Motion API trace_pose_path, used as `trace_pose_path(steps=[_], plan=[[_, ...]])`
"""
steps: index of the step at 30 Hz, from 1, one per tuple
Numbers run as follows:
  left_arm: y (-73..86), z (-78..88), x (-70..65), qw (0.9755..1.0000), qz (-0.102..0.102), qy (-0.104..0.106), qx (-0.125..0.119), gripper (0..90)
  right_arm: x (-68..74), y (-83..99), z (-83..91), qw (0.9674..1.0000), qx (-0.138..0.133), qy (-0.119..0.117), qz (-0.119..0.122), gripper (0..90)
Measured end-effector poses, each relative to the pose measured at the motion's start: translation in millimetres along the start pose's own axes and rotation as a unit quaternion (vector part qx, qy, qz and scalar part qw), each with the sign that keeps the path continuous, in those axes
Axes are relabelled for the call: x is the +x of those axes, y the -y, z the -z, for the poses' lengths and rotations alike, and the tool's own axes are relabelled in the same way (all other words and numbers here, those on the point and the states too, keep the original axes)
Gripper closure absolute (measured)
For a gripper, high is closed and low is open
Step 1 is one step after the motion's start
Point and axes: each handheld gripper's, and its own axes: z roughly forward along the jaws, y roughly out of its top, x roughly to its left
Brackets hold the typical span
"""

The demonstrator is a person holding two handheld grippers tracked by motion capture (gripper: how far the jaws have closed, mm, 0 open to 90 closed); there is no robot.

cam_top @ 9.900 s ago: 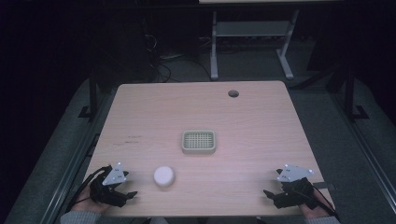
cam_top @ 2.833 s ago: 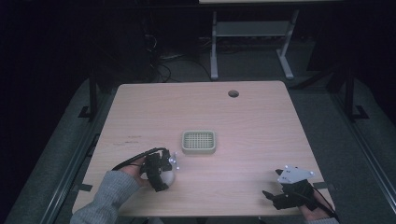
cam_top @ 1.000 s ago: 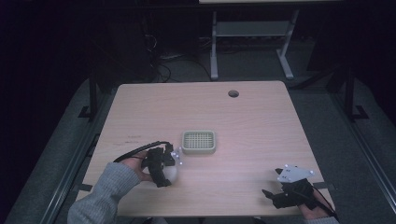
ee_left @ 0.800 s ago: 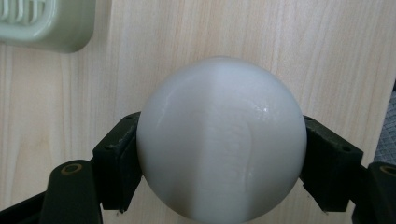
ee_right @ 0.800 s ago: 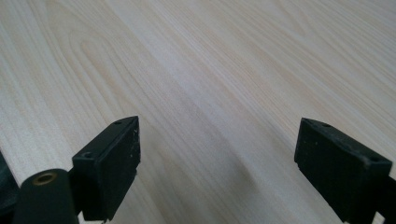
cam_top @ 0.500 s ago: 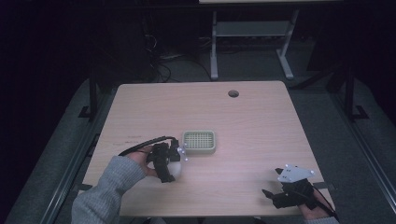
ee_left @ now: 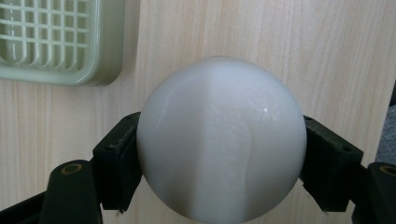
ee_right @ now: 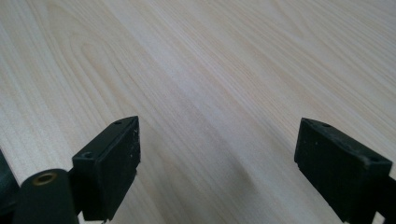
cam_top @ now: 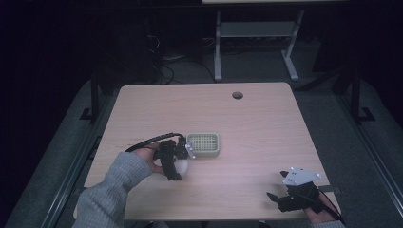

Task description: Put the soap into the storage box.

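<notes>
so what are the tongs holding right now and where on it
The left tongs grip the smooth white ball across its widest part, one jaw on each side. The right tongs hold nothing, open over the pale wooden table.

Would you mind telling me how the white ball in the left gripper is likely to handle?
The white ball looks smooth and glossy, so it may slip between the left gripper's flat pads. Being round, it would probably roll if released on the table. It looks rigid, showing no dent.
</notes>
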Motion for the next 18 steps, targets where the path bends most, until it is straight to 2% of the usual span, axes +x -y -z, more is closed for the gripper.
trace_pose_path(steps=[18], plan=[[-16.9,4.5,11.8,0.9999,-0.013,-0.001,0.005,24.2,-1.1,-0.5,-0.2,1.0,-0.006,0.0,0.004,14.0]])
